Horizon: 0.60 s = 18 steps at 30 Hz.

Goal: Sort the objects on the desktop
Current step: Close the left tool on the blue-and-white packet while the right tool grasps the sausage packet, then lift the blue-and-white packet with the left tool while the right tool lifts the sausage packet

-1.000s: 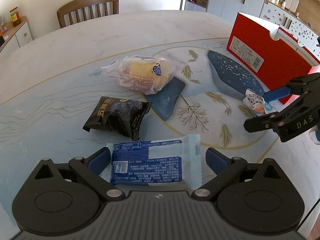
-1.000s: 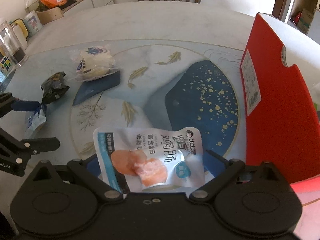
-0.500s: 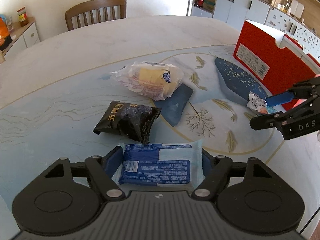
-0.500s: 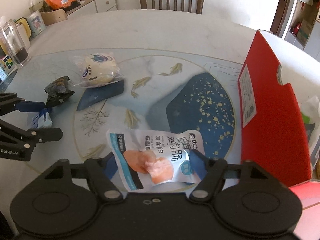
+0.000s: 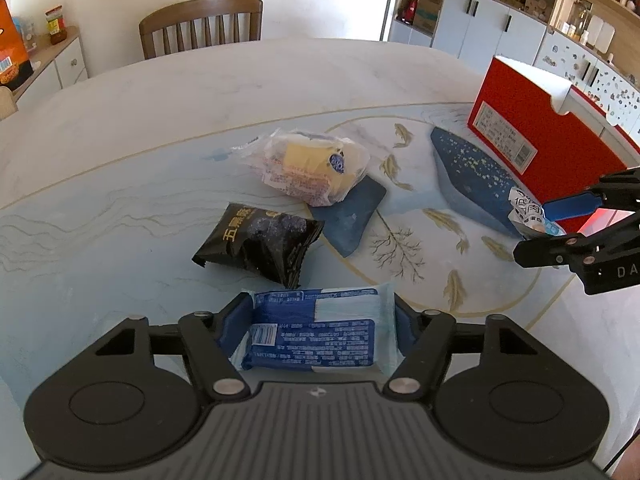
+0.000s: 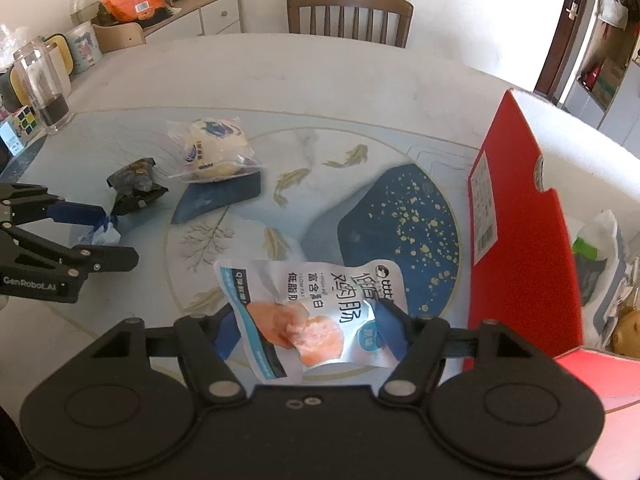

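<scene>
1. Left wrist view: blue wet-wipe pack (image 5: pixel 316 328) sits between the left gripper (image 5: pixel 318 322) pads, jaws closing, pads pressing its ends, low over the table (image 5: pixel 160 100).
2. Right wrist view: white chicken-sausage pouch (image 6: pixel 316 312) pinched in the right gripper (image 6: pixel 306 334), jaws closing, pouch crumpled.
3. Black snack bag (image 5: pixel 258 246) and clear bread bag (image 5: pixel 308 166) lie loose beyond; red box (image 6: pixel 520 232) stands on the right.

Left gripper (image 5: pixel 318 326) jaws closing on blue-and-white packet (image 5: pixel 316 330) — pads touching both ends. Black snack pack (image 5: pixel 260 246) just beyond; clear bread bag (image 5: pixel 312 170) farther — red box (image 5: pixel 536 148) right.
</scene>
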Motion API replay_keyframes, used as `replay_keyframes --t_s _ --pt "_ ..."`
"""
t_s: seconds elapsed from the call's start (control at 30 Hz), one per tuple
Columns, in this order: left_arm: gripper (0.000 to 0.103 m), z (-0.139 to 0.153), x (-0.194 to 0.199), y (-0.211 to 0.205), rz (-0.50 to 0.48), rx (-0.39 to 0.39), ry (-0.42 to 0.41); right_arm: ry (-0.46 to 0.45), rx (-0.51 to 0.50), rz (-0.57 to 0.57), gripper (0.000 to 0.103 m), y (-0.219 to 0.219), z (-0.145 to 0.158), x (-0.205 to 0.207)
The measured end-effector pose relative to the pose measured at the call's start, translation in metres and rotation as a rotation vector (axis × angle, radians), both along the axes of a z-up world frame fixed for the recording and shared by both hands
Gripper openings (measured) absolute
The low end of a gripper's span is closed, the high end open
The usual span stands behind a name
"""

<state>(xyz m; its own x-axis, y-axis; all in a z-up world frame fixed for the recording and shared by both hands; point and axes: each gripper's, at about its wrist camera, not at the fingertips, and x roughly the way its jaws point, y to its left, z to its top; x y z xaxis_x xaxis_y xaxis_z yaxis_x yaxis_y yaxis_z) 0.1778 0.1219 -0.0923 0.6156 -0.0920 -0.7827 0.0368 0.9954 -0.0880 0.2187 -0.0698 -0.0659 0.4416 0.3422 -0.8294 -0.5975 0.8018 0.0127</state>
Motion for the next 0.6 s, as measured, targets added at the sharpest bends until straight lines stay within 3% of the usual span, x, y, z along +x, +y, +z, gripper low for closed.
replay_keyframes --t_s 0.13,0.27,0.43,0.6 --pt "0.054 0.007 -0.002 -0.004 -0.018 0.007 -0.023 -0.011 0.005 0.003 0.069 -0.001 0.007 -0.004" --pt "0.05 0.007 -0.002 -0.007 -0.024 0.016 -0.031 -0.017 0.006 -0.002 0.069 -0.004 0.01 -0.007" --pt "0.032 0.017 -0.006 -0.011 -0.035 0.034 -0.073 -0.026 0.014 -0.006 0.069 -0.008 0.016 -0.01" --pt "0.028 0.024 -0.008 -0.006 -0.009 0.01 -0.071 -0.033 0.021 0.0 0.069 -0.01 0.022 -0.015"
